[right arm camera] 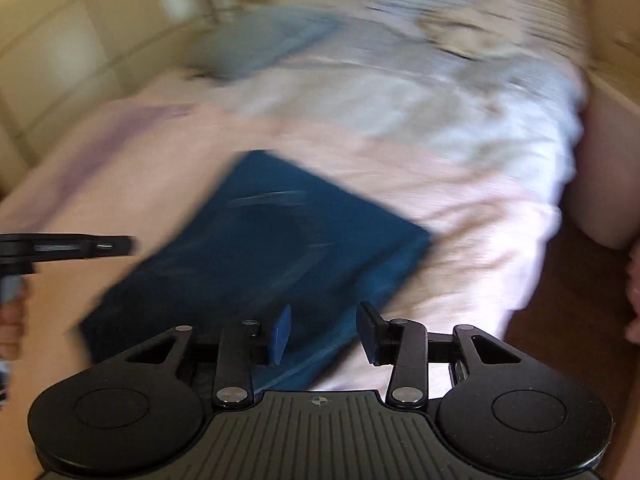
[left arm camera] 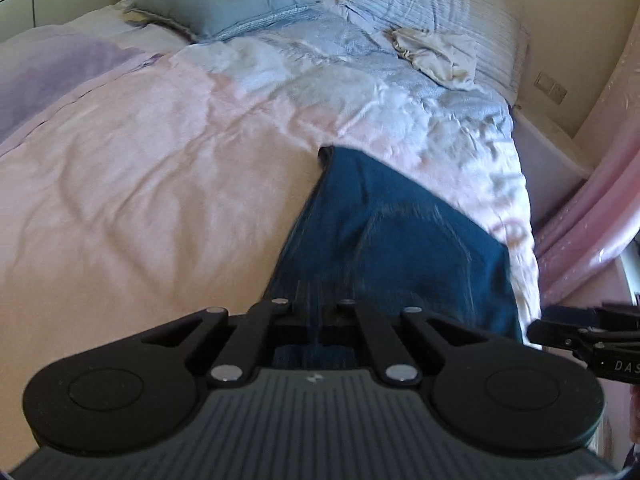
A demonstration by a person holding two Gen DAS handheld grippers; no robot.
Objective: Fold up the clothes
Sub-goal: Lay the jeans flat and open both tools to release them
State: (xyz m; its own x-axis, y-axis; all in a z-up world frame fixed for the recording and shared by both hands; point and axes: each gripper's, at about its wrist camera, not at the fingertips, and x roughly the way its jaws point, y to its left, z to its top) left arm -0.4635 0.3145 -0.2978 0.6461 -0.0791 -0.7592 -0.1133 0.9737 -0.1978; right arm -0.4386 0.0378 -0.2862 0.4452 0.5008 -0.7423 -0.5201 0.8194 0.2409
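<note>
- A folded pair of dark blue jeans [left arm camera: 400, 236] lies on the pink and pale blue duvet [left arm camera: 168, 152] of a bed, near its near right edge.
- In the left wrist view the left claw [left arm camera: 314, 320] sits at the near end of the jeans, its fingers drawn close together with denim showing between them, so it appears to pinch the fabric.
- In the right wrist view, which is motion-blurred, the right claw [right arm camera: 324, 334] hangs over the near corner of the jeans [right arm camera: 256, 256] with its blue pads [right arm camera: 280, 336] apart and nothing between them.
- The left claw shows at the left edge of that view, beside the jeans.
- At the head of the bed lie a blue-grey pillow [left arm camera: 224, 0], a striped pillow [left arm camera: 432, 4] and a crumpled cream cloth [left arm camera: 432, 54].
- A pink curtain [left arm camera: 592, 216] hangs to the right of the bed.
</note>
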